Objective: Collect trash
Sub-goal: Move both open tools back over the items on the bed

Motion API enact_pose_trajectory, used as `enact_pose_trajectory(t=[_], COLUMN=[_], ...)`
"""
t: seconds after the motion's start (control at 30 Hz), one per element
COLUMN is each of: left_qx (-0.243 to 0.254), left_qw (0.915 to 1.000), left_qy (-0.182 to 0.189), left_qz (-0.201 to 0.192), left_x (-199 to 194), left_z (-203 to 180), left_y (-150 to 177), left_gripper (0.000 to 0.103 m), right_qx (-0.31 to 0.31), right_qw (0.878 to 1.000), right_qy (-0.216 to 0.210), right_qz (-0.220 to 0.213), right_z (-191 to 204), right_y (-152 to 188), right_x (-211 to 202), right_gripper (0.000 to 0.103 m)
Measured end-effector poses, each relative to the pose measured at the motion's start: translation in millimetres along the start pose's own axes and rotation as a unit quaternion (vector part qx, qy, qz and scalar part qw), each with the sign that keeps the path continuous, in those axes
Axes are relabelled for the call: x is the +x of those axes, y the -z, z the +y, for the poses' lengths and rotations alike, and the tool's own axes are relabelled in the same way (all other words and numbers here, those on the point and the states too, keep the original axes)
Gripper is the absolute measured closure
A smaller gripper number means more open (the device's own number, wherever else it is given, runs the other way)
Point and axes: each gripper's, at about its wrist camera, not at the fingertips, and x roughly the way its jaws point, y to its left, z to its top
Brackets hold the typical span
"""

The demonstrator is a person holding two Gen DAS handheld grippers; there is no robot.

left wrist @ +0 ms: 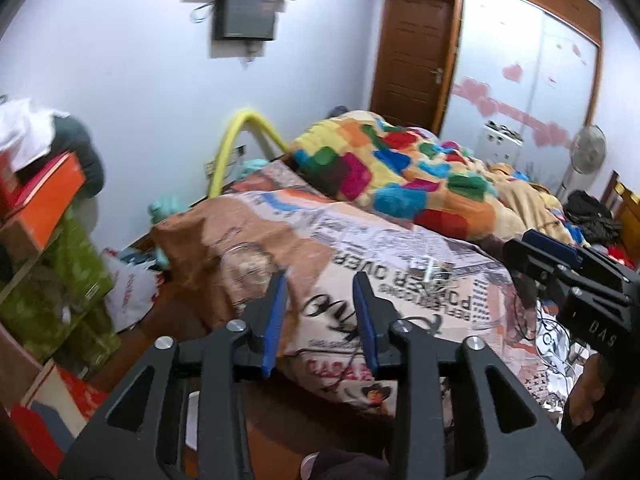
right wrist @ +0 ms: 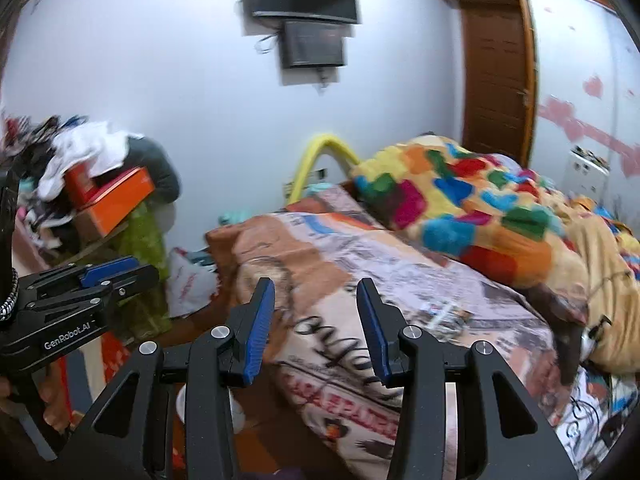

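Note:
A small crumpled silvery wrapper (left wrist: pixel 430 274) lies on the printed bedspread (left wrist: pixel 400 240); it also shows in the right wrist view (right wrist: pixel 444 316). A clear round plastic piece (left wrist: pixel 244 268) lies near the bed's left corner. My left gripper (left wrist: pixel 320 284) is open and empty, held above the bed's near end, short of the wrapper. My right gripper (right wrist: pixel 316 292) is open and empty, also above the bed's near end. Each gripper shows in the other's view, the right (left wrist: pixel 560 260) and the left (right wrist: pixel 100 276).
A colourful patchwork blanket (left wrist: pixel 400 168) is heaped on the far side of the bed. A white plastic bag (left wrist: pixel 128 296) lies on the floor left of the bed. Orange boxes (left wrist: pixel 44 200) and clothes pile at left. A fan (left wrist: pixel 588 148) stands by the wardrobe.

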Motion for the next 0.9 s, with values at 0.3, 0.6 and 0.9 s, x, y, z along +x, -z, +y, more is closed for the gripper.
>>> enact_pose_trajectory(t=[0.3, 0.6, 0.9], left_qx=[0.038, 0.084, 0.109], left_qw=[0.9981, 0.9905, 0.9826], left_qy=[0.041, 0.08, 0.095], left_qz=[0.027, 0.073, 0.116], left_x=[60.3, 148.6, 240.9], left_z=[-60.9, -114.0, -136.6], left_y=[-15.0, -20.7, -13.6], left_gripper=[0.053, 0.053, 0.053], right_qx=[0.044, 0.105, 0.143], right_qw=[0.996, 0.987, 0.98], right_qy=[0.079, 0.108, 0.095], right_qz=[0.006, 0.049, 0.101], right_z=[-90.6, -166.2, -202.8], right_y=[2.1, 21.2, 44.2], right_x=[-1.9, 37.9, 109.1], right_gripper=[0.062, 0.062, 0.062])
